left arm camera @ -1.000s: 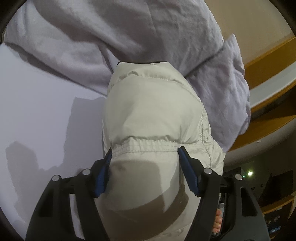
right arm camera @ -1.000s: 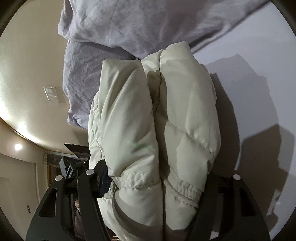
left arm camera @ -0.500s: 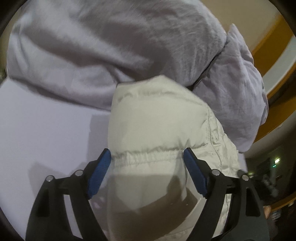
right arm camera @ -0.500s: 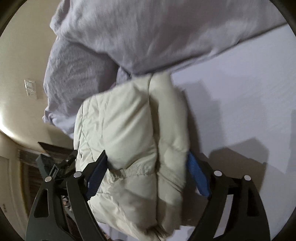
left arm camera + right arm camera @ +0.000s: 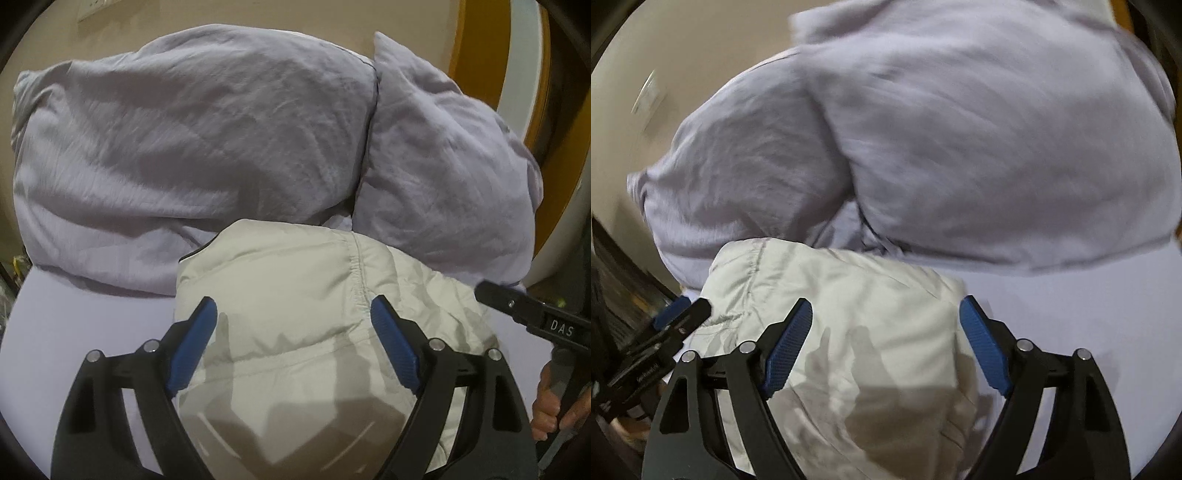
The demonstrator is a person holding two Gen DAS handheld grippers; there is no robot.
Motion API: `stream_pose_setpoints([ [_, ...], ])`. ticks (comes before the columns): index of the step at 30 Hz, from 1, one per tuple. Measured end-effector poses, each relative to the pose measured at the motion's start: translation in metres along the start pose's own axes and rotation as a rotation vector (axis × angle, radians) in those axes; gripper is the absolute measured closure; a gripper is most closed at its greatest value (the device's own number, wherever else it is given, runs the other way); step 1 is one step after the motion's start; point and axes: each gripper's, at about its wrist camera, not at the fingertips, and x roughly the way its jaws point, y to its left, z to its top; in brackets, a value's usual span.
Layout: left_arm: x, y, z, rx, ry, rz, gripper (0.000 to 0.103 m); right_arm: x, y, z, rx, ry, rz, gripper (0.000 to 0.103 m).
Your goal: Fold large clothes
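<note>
Both grippers have let go of the cream padded jacket (image 5: 295,295) and pulled up and back from it. A second ago its bulk filled the gap between each pair of blue pads; now the pads hang above the fabric, not pressing it.

Left gripper (image 5: 293,345): jaws opening, nothing gripped.
Right gripper (image 5: 886,345): jaws wide but closing slightly, nothing gripped.

The jacket lies as a compact folded bundle on the lilac bed sheet (image 5: 92,325), just in front of two lilac pillows (image 5: 192,155).

Judgement: fold done and bundle set down; the release looks like the end of this garment's handling.

Edges: the far edge of the jacket touches or tucks under the pillows; which one cannot be told. In the left view its right side is near the bed's edge, by the person's hand (image 5: 554,402).

Open room: bare sheet on the left of the bundle in the left view, and on the right in the right view.
</note>
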Motion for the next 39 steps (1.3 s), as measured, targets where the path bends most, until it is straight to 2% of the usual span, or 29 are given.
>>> stream_pose_setpoints([
  [4,0.008,-0.006,-0.003,0.04,0.003,0.037,0.018,0.007,0.019,-0.003,-0.084,-0.048,-0.019,0.031],
  [9,0.019,-0.008,-0.015,0.102,0.01,0.082,0.014,0.036,0.018,-0.022,-0.12,0.012,-0.052,0.036],
  [20,0.039,-0.008,-0.023,0.092,0.028,0.066,0.011,0.063,0.009,-0.042,-0.098,0.001,-0.054,0.035],
  [32,0.053,-0.008,-0.03,0.101,0.013,0.089,0.009,0.073,0.005,-0.046,-0.091,-0.029,-0.058,0.033],
  [39,0.051,-0.008,-0.025,0.104,0.032,0.103,0.009,0.075,0.006,-0.037,-0.085,0.016,-0.062,0.032],
])
